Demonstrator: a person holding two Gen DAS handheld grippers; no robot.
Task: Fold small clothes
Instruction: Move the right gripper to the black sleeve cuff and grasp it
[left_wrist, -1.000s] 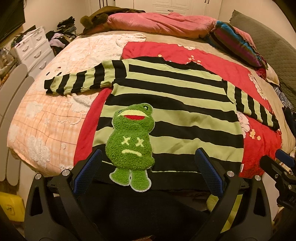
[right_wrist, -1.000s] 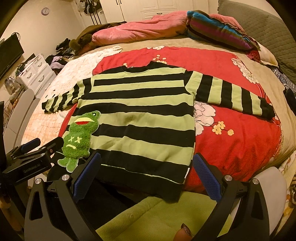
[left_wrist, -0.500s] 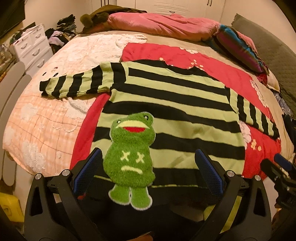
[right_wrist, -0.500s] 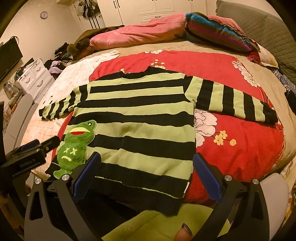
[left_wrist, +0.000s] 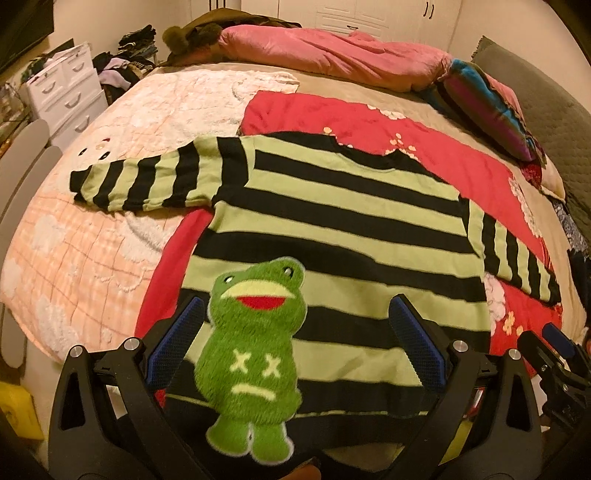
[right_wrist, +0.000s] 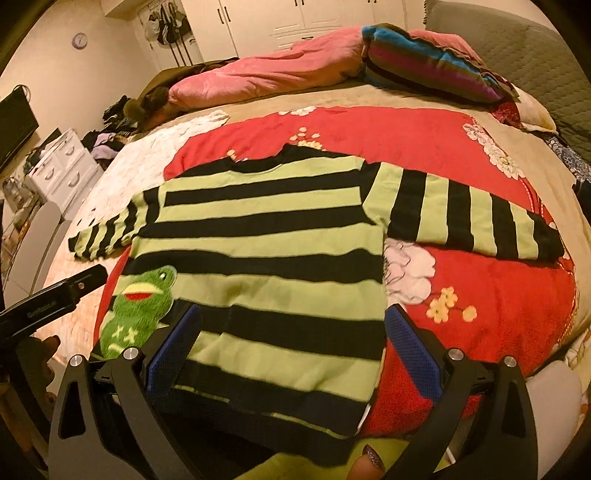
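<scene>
A small green-and-black striped sweater (left_wrist: 343, 236) lies flat on the bed, sleeves spread out, with a fuzzy green frog patch (left_wrist: 255, 350) near its hem. It also shows in the right wrist view (right_wrist: 266, 266), frog patch (right_wrist: 136, 306) at the left. My left gripper (left_wrist: 295, 343) is open, its blue pads either side of the frog above the hem's left part. My right gripper (right_wrist: 291, 347) is open above the hem's right part. Neither holds cloth. Each gripper shows in the other's view, the right gripper (left_wrist: 554, 354) and the left gripper (right_wrist: 55, 295).
The sweater rests on a red flowered blanket (right_wrist: 498, 295) beside a pale peach quilt (left_wrist: 74, 258). A pink duvet (left_wrist: 332, 55) and striped pillow (right_wrist: 424, 62) lie at the bed's far end. White drawers (left_wrist: 70, 88) stand left of the bed.
Both grippers have moved forward and lower toward the sweater's hem; the sweater looms larger. Both stay open. The sweater has not moved.
</scene>
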